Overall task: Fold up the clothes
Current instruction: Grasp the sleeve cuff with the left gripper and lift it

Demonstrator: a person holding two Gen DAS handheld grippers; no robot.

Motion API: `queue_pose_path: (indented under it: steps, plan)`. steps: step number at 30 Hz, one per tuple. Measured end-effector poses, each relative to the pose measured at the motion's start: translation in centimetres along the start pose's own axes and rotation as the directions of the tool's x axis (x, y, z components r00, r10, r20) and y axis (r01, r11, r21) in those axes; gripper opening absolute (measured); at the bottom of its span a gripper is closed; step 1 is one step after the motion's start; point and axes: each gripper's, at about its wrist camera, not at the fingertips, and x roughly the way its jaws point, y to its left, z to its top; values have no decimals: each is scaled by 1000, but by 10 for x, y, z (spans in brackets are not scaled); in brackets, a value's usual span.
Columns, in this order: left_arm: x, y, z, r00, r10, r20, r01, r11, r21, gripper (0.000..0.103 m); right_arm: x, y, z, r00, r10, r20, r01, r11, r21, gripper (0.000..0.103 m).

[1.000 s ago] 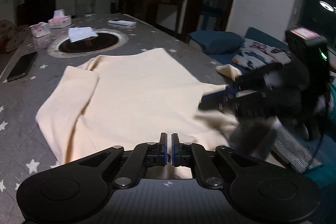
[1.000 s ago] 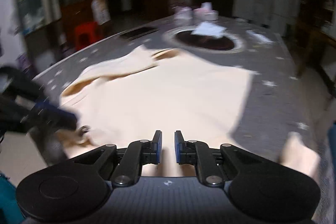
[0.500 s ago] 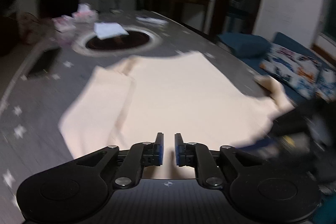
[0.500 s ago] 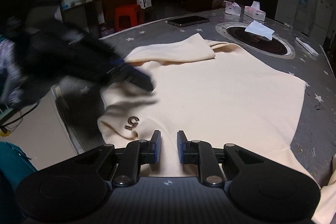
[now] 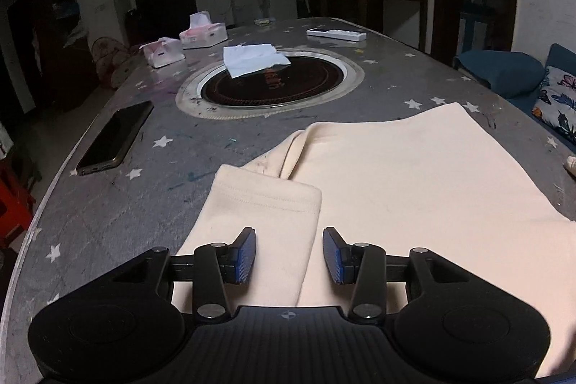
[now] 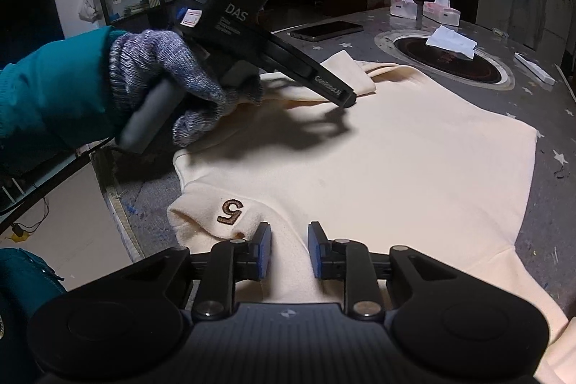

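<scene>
A cream sweatshirt (image 5: 414,175) lies spread on the grey star-patterned table (image 5: 151,189), one sleeve (image 5: 266,207) folded over its body. My left gripper (image 5: 289,254) is open, its jaws straddling that sleeve near the cuff. In the right wrist view the sweatshirt (image 6: 396,168) shows a brown "5" (image 6: 228,211) near the collar. My right gripper (image 6: 289,251) is open just above the collar fabric, empty. The left gripper (image 6: 345,98), held by a gloved hand, hovers over the folded sleeve (image 6: 345,71).
A round black hotplate (image 5: 270,85) with a white tissue (image 5: 252,58) sits mid-table. A phone (image 5: 115,137) lies left; tissue boxes (image 5: 201,31) and a white remote (image 5: 334,34) are further back. The table edge (image 6: 118,204) is near the collar.
Both grippers have opened from nearly shut. The left gripper has moved leftward over the folded sleeve. The right gripper has swung round to the collar end.
</scene>
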Motion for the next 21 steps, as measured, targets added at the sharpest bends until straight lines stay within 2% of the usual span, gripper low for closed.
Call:
queue_pose_path:
  steps: [1, 4, 12, 17, 21]
  plan:
    - [-1, 2, -1, 1000, -6, 4, 6, 1000, 1, 23, 0, -1, 0, 1000, 1, 0, -1, 1000, 0, 23]
    - [-5, 12, 0, 1000, -24, 10, 24, 999, -33, 7, 0, -1, 0, 1000, 3, 1, -3, 1000, 0, 24]
    - [-36, 52, -1, 996, 17, 85, -2, 983, -182, 4, 0, 1, 0, 1000, -3, -2, 3, 1000, -13, 25]
    - [-68, 92, -10, 986, 103, 131, -59, 952, -301, 4, 1, 2, 1, 1000, -7, -8, 7, 1000, -23, 25]
    - [-87, 124, -24, 977, 167, 130, -107, 919, -379, 4, 1, 4, 3, 1000, -14, -12, 14, 999, -33, 26]
